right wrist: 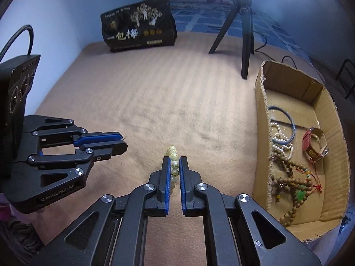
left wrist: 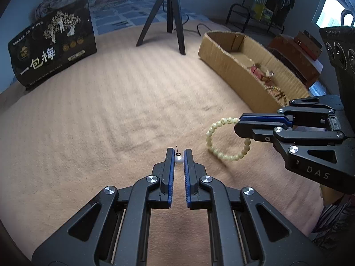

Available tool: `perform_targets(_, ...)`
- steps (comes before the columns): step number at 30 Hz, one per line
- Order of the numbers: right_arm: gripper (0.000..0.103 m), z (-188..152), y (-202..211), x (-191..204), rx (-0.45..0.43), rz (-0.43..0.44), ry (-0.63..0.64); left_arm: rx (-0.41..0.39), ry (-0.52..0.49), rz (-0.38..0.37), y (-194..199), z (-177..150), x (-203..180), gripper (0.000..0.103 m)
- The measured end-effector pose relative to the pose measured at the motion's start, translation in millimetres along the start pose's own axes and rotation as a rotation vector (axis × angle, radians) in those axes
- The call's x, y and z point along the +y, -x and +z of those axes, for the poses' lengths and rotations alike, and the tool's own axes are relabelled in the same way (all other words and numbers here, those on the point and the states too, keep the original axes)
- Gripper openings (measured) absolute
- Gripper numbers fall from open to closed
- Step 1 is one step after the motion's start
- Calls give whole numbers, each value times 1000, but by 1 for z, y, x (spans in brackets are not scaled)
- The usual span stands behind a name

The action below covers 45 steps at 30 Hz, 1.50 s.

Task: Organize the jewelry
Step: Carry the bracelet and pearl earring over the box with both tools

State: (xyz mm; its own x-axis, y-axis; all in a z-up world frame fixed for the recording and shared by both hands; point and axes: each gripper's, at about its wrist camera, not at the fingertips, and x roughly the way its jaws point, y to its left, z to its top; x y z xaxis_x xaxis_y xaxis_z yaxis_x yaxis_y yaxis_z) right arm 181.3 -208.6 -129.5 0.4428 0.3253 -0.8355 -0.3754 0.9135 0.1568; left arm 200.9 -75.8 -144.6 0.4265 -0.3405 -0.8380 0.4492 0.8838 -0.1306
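Observation:
My left gripper is shut on a white pearl earring, its thin post sticking up past the fingertips. To its right, my right gripper is shut on a pale green bead bracelet, which hangs as a loop above the beige blanket. In the right wrist view the bracelet runs edge-on between the blue pads of the right gripper. There the left gripper is at the left, shut, and the pearl is hidden. The cardboard box with jewelry stands on the right.
In the box lie a blue bangle, a red strap watch, pearl strands and brown wooden bead strings. A black tripod and a black printed bag stand at the far side of the blanket.

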Motion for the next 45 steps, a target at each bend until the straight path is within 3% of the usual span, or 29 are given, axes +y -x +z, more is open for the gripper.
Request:
perform_targets(11,6,19,43,-23,-117,-29,-25,-73,22,-33,22,21,-13,6)
perform_targets(24,6,35,80,-106,-222,-106,-189,-133,-12,-76,24,50,-53,6)
perform_targets(45,6,54,61,-179,-227,-164,-281,-148,-74,-113,-19,107,-120,6)
